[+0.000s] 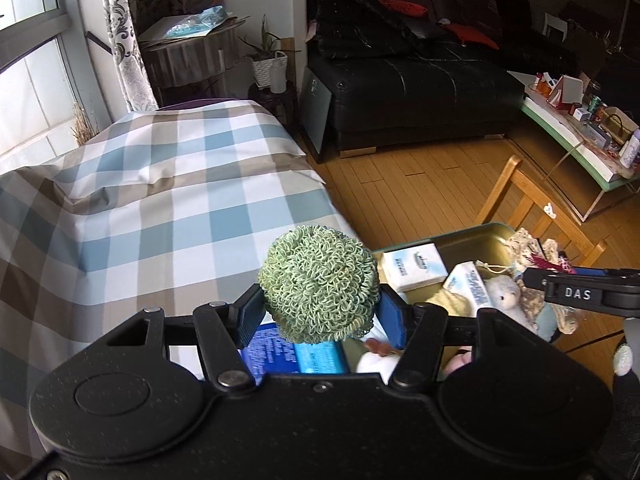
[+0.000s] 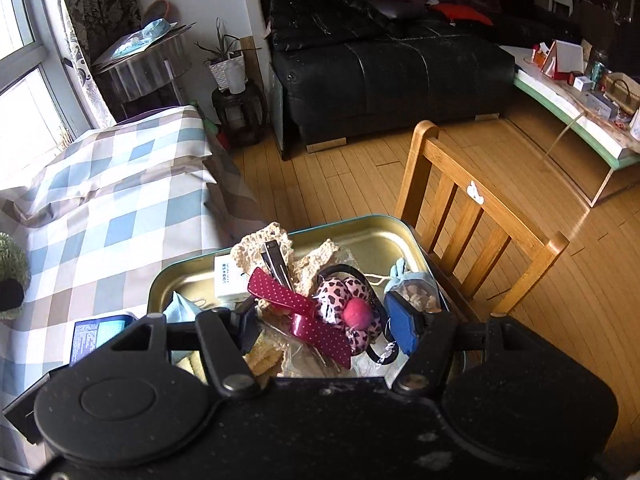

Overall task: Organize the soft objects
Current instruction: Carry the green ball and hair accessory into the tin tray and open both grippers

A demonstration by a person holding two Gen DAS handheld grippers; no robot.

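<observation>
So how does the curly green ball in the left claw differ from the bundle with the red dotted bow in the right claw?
The curly green looped-yarn ball is one round, single-coloured thing; the clear-wrapped bundle with the red polka-dot bow is flat, mixed and multicoloured, with a pink leopard-print flower. The ball is held over the checked cloth; the bundle is over the gold metal tin. Both are soft and each is gripped between claw pads.

Matte black left gripper [image 1: 318,312] and right gripper [image 2: 326,328], blue pads, silver screws, white "DAS" lettering.
</observation>
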